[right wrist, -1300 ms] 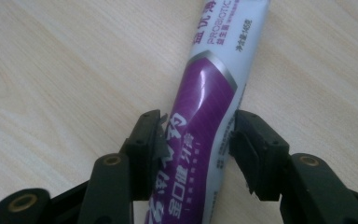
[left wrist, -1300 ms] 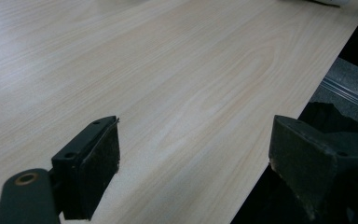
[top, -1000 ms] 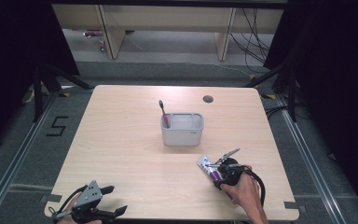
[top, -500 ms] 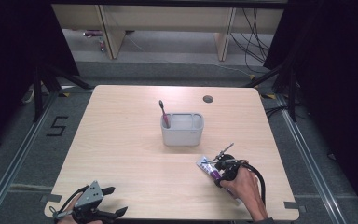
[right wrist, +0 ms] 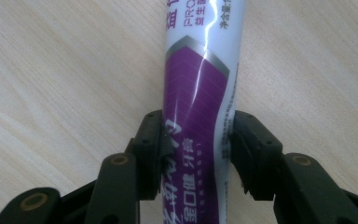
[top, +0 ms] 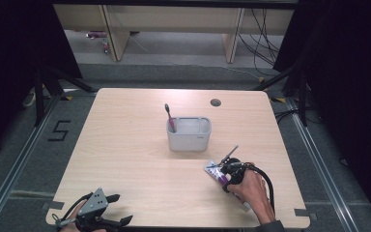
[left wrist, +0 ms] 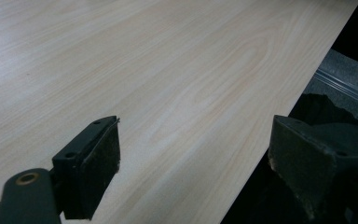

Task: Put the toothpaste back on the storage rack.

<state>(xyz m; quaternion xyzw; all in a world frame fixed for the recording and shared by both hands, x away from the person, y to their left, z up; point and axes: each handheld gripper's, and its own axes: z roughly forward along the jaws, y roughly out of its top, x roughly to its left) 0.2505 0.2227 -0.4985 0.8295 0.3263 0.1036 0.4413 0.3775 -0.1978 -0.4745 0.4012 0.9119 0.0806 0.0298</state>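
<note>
A purple and white toothpaste tube (top: 216,172) (right wrist: 200,70) lies flat on the wooden table (top: 125,145), near its front right. My right gripper (top: 225,169) (right wrist: 198,135) reaches down over it, and both pads press into the tube's sides, so it is shut on the tube. A hand covers the tube's near end. My left gripper (top: 121,209) (left wrist: 191,140) rests at the table's front left corner, open, with bare wood and the table's edge between its pads. A grey caddy (top: 189,134) stands mid-table with a dark-handled toothbrush (top: 169,116) upright in its left slot.
A round cable hole (top: 216,102) sits in the table's far right part. Beyond the far edge are wooden furniture legs and cables on the floor. Metal rails run along the floor on both sides of the table.
The right gripper has settled slightly lower over the tube. The left gripper has kept still.
</note>
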